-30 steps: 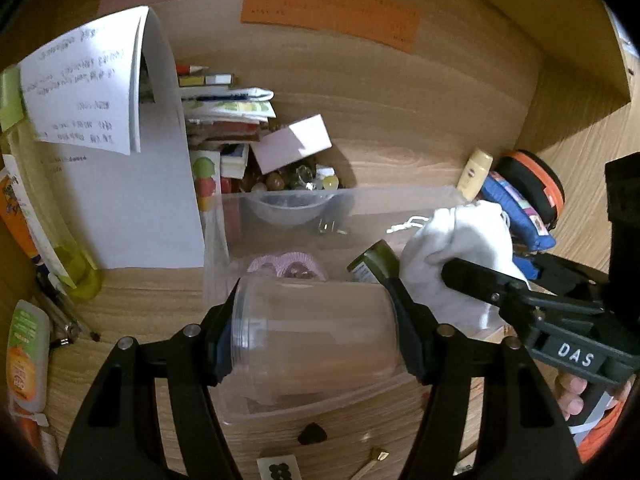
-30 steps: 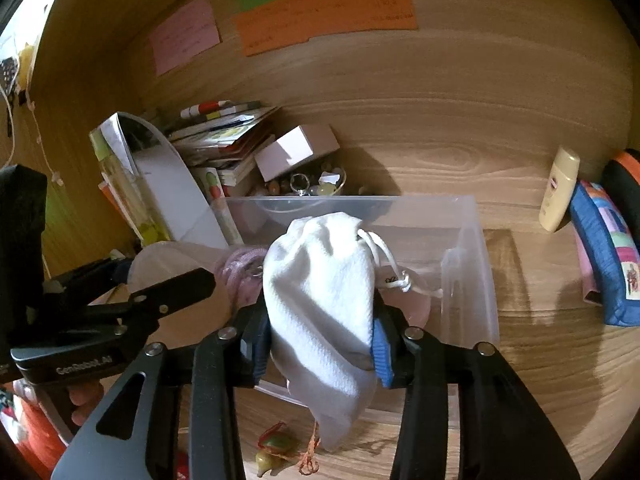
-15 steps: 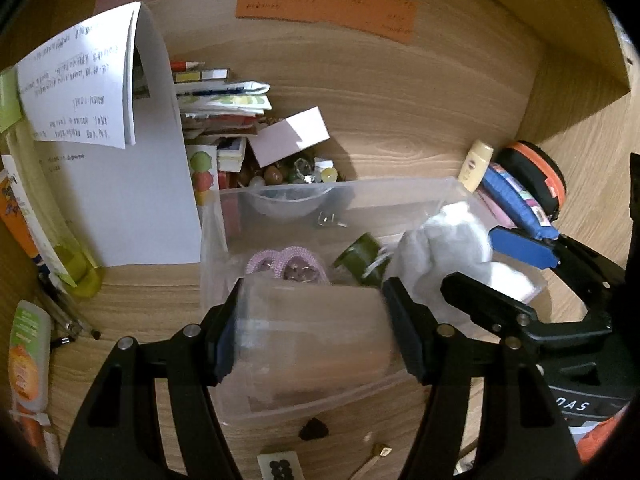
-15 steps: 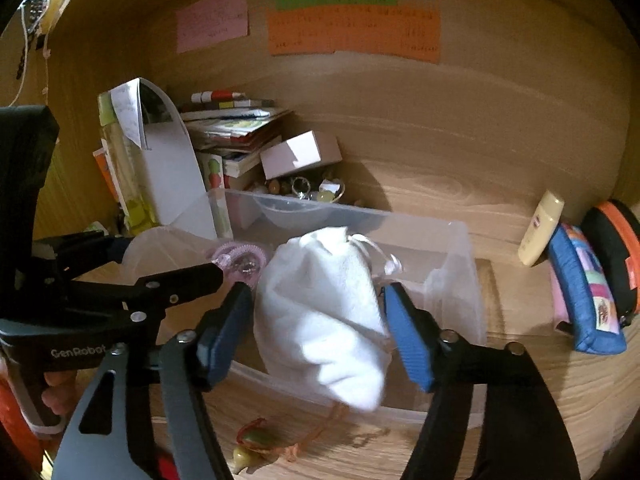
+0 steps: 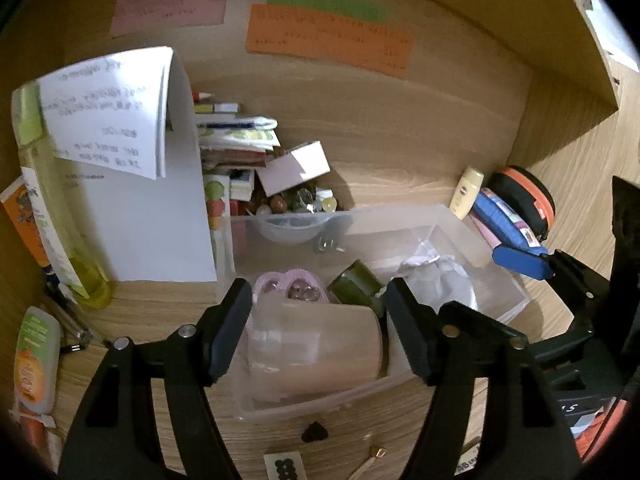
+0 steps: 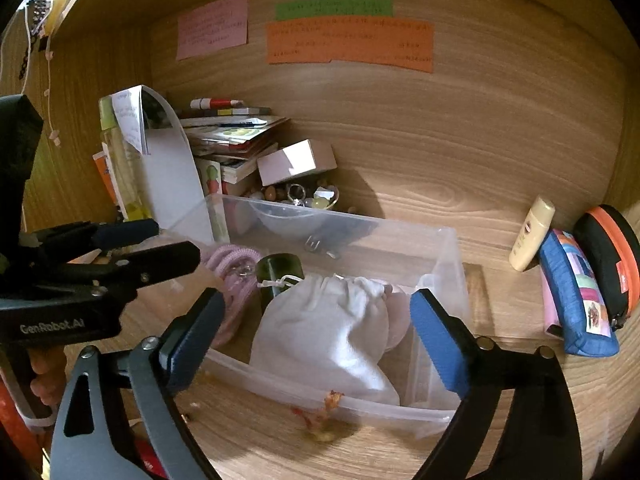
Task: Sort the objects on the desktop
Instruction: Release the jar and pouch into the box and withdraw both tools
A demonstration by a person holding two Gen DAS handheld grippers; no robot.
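As its jaws opened, the right hand-held gripper (image 6: 314, 330) angled down over the bin (image 6: 448, 240), the white pouch (image 6: 324, 332) lying loose inside; the left hand-held gripper (image 5: 320, 330), also tilted down, was opening around a clear cup (image 5: 314, 350).

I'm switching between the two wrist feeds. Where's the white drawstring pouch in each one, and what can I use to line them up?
Left wrist: white drawstring pouch right of centre, inside the clear bin, beyond the right finger of the left gripper.
Right wrist: the pouch sits centre, in the bin, between the opening jaws of the right gripper, untouched.
Shared landmark: the dark green bottle just left of the pouch.
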